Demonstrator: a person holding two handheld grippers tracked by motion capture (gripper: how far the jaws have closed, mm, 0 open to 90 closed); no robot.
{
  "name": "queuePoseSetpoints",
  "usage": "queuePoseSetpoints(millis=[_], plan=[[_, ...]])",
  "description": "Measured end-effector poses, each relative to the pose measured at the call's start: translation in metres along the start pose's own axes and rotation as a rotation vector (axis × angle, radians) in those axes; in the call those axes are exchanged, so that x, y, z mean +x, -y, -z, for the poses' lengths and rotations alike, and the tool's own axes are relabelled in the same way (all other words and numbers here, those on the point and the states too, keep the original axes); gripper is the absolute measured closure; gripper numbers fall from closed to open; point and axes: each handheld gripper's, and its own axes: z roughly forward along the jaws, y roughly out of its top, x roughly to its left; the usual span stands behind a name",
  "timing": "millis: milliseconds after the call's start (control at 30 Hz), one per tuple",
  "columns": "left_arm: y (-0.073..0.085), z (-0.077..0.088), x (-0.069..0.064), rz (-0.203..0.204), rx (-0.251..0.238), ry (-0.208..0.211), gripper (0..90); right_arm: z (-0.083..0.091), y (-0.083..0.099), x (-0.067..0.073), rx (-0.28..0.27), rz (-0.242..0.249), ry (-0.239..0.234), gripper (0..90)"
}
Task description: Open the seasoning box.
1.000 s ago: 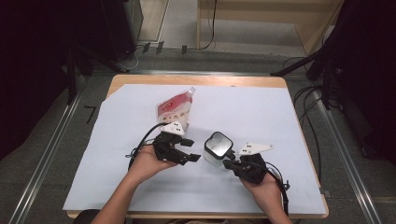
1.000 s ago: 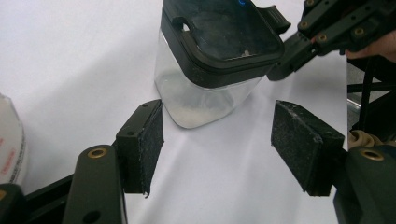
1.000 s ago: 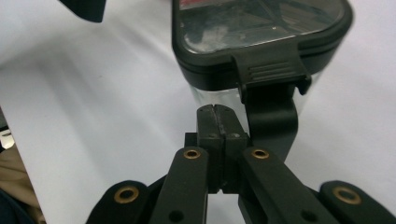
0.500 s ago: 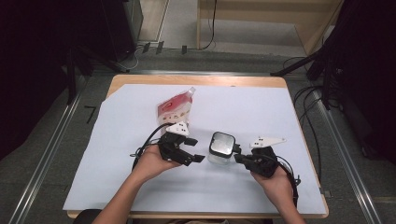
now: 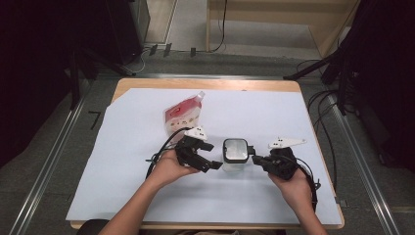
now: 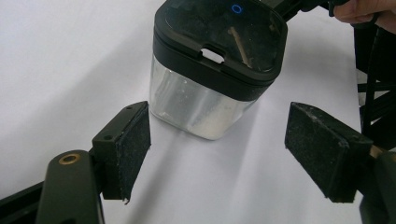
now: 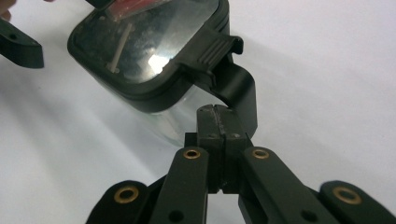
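Just ahead of wide-open left jaws, just been opening, clear container [image 6: 210,79], handle [image 7: 236,91] clamped by right jaws.

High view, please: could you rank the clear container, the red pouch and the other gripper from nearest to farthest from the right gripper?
1. Clear container: right at the right gripper's shut fingers, which meet its black handle on the side toward the person's right.
2. Left gripper: just past the container, fingers open.
3. Red pouch: farthest, up-left toward the table's far edge.
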Motion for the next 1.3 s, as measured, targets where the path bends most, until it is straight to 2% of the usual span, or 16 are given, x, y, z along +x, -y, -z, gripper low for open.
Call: queuePoseSetpoints(millis=[67,200,300,467,600,867,967,1100,1167,1300], plan=[[-0.003,-0.002,0.000,-0.003,-0.007,0.004,21.9,0.002,-0.001,0.000,0.000,0.001,-0.001,90.0],[-0.008,-0.007,-0.002,-0.025,-0.018,-0.014,20.3,0.012,-0.002,-0.003,-0.017,-0.010,0.013,90.0],[-0.010,-0.012,0.002,-0.031,-0.018,-0.005,19.5,0.015,-0.002,-0.007,-0.022,-0.040,0.032,90.0],[-0.011,-0.022,0.002,-0.046,-0.018,0.023,18.7,0.007,-0.005,-0.012,-0.015,-0.058,0.051,90.0],[-0.010,-0.030,0.004,-0.056,0.000,0.023,18.7,-0.002,-0.007,-0.013,-0.010,-0.061,0.071,90.0],[-0.011,-0.035,0.006,-0.092,-0.012,0.041,16.4,-0.004,-0.006,-0.014,-0.010,-0.070,0.072,90.0],[-0.017,-0.035,0.005,-0.124,-0.009,0.032,15.4,-0.005,-0.006,-0.014,-0.010,-0.072,0.075,90.0],[-0.021,-0.037,0.003,-0.141,-0.016,0.021,14.1,-0.006,-0.006,-0.014,-0.012,-0.072,0.079,90.0],[-0.021,-0.037,0.003,-0.139,-0.019,0.024,14.0,-0.006,-0.006,-0.015,-0.012,-0.076,0.079,90.0],[-0.023,-0.035,-0.001,-0.143,0.002,0.002,14.6,-0.006,-0.006,-0.015,-0.014,-0.077,0.073,90.0]])
